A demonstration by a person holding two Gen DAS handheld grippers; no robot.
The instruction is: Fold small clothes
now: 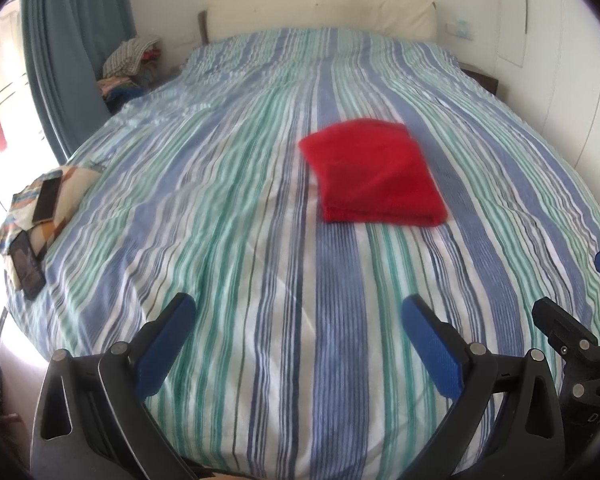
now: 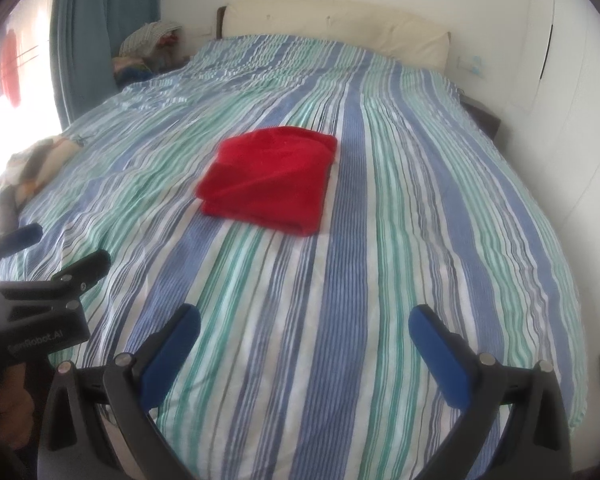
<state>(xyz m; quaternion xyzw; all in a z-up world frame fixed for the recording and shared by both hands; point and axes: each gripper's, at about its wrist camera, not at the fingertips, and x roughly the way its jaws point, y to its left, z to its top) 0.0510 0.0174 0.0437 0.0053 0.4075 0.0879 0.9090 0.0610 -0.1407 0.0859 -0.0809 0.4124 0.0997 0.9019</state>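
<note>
On the striped bed (image 1: 260,240), a folded red garment (image 1: 374,172), both hand-held grippers (image 1: 300,312) (image 2: 304,320) spread wide, empty.

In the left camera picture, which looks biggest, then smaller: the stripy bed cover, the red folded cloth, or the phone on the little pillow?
1. Stripy bed cover
2. Red folded cloth
3. Phone on the patterned pillow, clearly smallest.

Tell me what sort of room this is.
Most likely a home bedroom. A large bed under a blue, green and white striped cover fills the view, with a cream padded headboard against the wall and a blue-grey curtain beside a bright window.
</note>
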